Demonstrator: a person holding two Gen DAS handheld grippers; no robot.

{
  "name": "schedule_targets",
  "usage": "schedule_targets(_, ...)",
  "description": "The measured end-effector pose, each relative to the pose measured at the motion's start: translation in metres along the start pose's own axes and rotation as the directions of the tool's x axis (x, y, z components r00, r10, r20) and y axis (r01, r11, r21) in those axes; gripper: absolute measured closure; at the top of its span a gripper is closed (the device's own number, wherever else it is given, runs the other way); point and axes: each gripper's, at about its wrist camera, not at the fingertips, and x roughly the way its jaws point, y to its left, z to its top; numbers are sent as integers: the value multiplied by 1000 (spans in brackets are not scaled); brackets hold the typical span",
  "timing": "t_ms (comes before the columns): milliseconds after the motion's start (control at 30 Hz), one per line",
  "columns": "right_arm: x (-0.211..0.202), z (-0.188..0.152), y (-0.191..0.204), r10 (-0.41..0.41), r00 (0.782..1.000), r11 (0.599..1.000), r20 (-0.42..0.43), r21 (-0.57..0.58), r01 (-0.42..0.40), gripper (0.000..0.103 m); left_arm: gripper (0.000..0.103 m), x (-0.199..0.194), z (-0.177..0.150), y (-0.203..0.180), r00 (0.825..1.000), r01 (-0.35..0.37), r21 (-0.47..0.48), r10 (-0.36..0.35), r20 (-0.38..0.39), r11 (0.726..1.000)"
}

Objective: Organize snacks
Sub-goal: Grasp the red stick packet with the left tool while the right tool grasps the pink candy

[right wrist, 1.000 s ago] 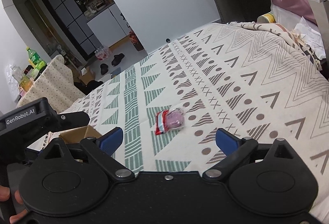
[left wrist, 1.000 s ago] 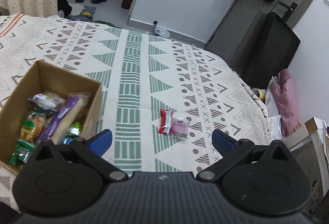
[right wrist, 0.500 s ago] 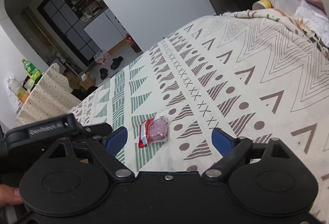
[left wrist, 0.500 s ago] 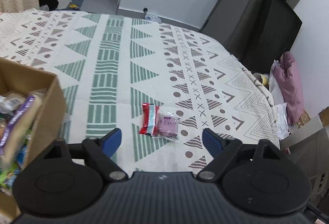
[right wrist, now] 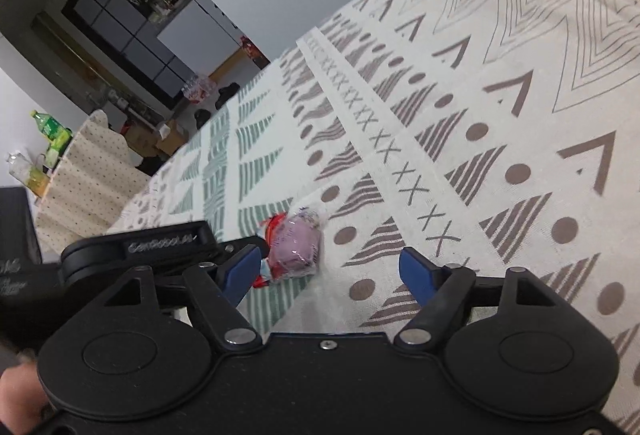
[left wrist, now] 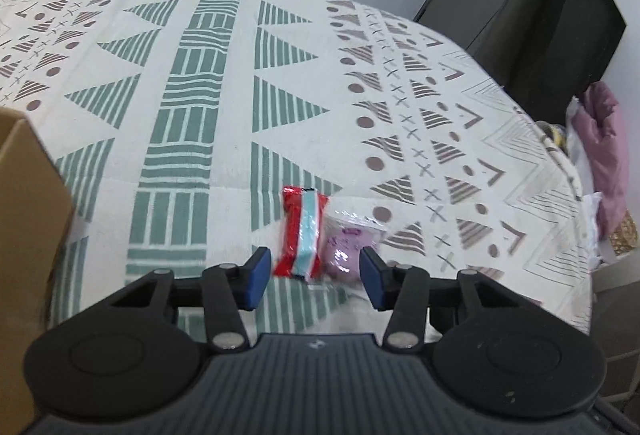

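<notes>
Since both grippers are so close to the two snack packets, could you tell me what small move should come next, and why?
Probably ease the left gripper forward: its closing fingers sit just short of the red packet and pink packet, touching neither yet.

Open patterned tablecloth (left wrist: 224,83) lay clear beyond the two touching snack packets, a red-and-blue wrapped one (left wrist: 301,233) and a clear-wrapped purple one (left wrist: 349,243), leaving free passage ahead and to the right. A brown cardboard box wall (left wrist: 28,203) blocked the left edge in the left wrist view. The left gripper (left wrist: 313,273), its jaws closing around both packets without pressing them, crowded the right gripper (right wrist: 332,269) on its left side, whose jaws were also closing.
</notes>
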Motion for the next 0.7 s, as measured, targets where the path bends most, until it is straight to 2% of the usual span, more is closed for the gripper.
schedule_targets(167,12,0,-9,2,1000,1000,-25,18,-1,29,55,27,10,3,1000,-11,-10,11,-22,1000)
schedule_targets(500,31,7,0,40,999,999,-29,-12,-40,32,56,38,17,2,999,-35,11,35,-20,999)
schedule_targets(533,32,6,1,41,999,999,-31,-21,-42,33,58,38,15,3,999,-32,8,32,-18,999)
schedule_targets(600,33,6,4,47,998,998,-37,-28,-48,36,71,38,14,6,999,-46,13,47,-16,999)
schedule_targets(700,35,5,7,46,998,998,-40,-41,-47,37,82,37,15,10,998,-55,0,55,-20,998)
